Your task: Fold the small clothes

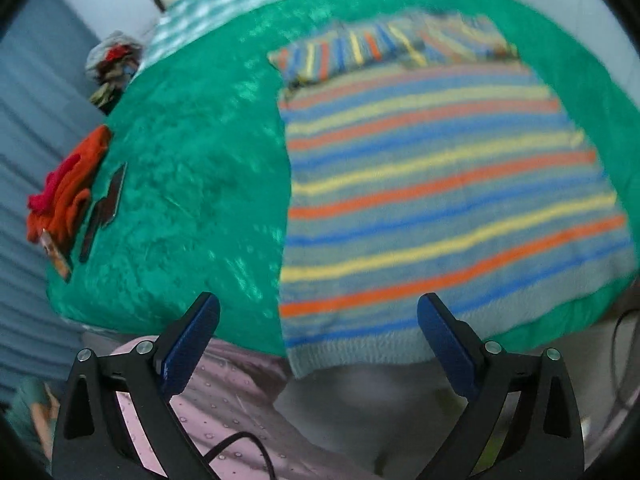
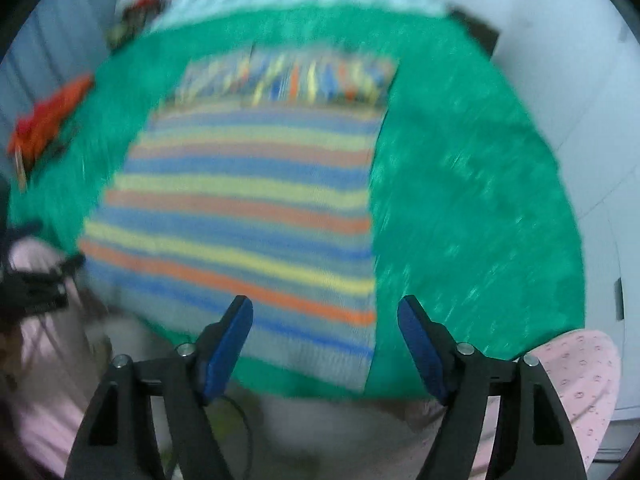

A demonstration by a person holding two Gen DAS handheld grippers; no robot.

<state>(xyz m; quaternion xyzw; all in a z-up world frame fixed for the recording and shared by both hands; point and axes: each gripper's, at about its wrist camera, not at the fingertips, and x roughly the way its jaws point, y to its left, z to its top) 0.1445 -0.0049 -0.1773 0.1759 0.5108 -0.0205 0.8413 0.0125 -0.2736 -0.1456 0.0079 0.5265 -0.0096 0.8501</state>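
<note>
— Green velvety cloth is covering the whole bed (image 1: 192, 184), and the striped sweater (image 1: 440, 200) is lying flat on it — filling the centre and right of the left wrist view, and sitting centre-left in the right wrist view (image 2: 248, 208).

— Are its sleeves lying out to the sides?

— No, both are lying folded across the top of the body, a band of upright stripes at upper centre of the frame (image 1: 392, 46). The knitted hem is hanging just over the near edge of the bed.

— And the grippers?

— The left gripper (image 1: 318, 322) is hovering over the near edge with its blue pads spread wide, nothing between them; the hem is showing below, apart from the fingers. The right gripper (image 2: 325, 326) is standing released too, jaws apart over the lower right corner of the sweater, gripping nothing.

— Anything else lying on the bed?

— An orange and pink heap of clothes (image 1: 66, 196) is sitting at the left edge of the frame, with a dark flat object (image 1: 108, 208) just beside it — too blurred to name. A tangle of mixed clothes (image 1: 114, 68) is showing at upper left, beyond the green cloth. Pink dotted fabric (image 1: 232, 400) on the person is showing at the bottom, between the fingers.
</note>
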